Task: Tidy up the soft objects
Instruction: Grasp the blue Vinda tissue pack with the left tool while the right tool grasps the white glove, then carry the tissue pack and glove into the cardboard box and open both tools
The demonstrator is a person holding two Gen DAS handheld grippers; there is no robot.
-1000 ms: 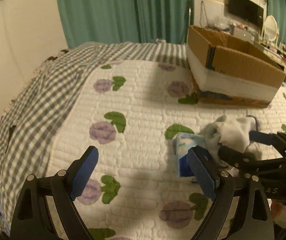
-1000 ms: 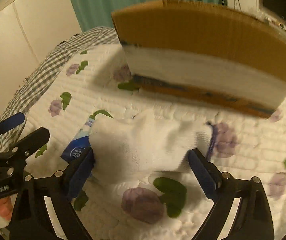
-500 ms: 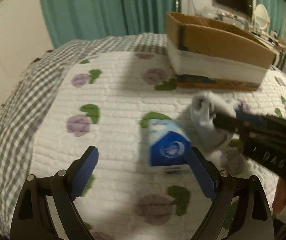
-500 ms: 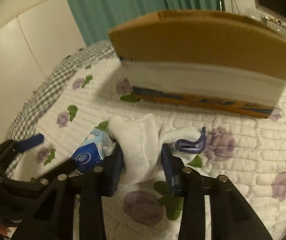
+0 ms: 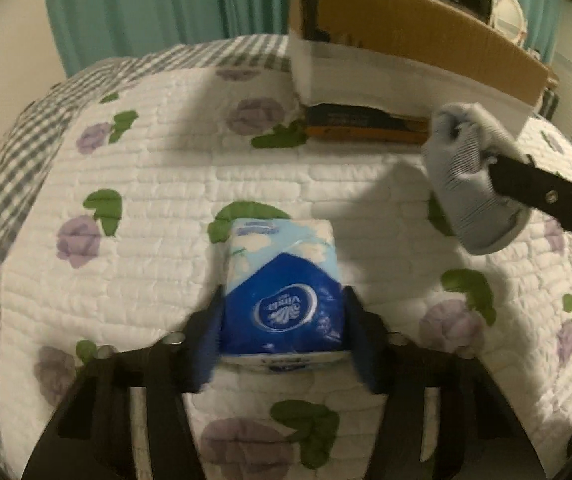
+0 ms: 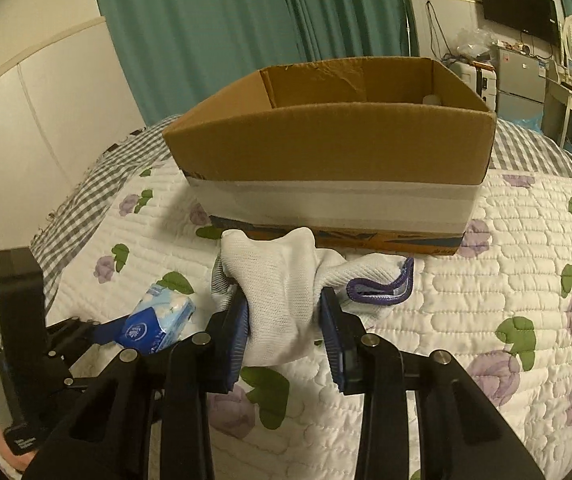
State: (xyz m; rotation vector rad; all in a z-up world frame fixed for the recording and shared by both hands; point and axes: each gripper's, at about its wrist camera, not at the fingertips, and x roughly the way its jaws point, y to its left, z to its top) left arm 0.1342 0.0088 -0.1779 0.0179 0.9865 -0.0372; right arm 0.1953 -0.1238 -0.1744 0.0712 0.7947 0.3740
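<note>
Both grippers are loaded, and the step in hand looks like carrying each item to the box, which sits open-topped on the quilt ahead. The right gripper is closed on the sock, pads pinching its bunched middle while the purple-trimmed cuff droops to the right; the sock appears lifted off the quilt, just short of the box's near wall. The left gripper is closed around the tissue pack, pads against its two long sides near the rear end, the front half sticking out forward (whether it is clear of the quilt I cannot tell). To do this well, raise each item above the rim before moving forward, so the hanging cuff does not catch the cardboard edge. Keep the squeeze on the pack modest, since it will crush, and hold it level so it does not pivot between the pads. Release only once well inside the walls.
</note>
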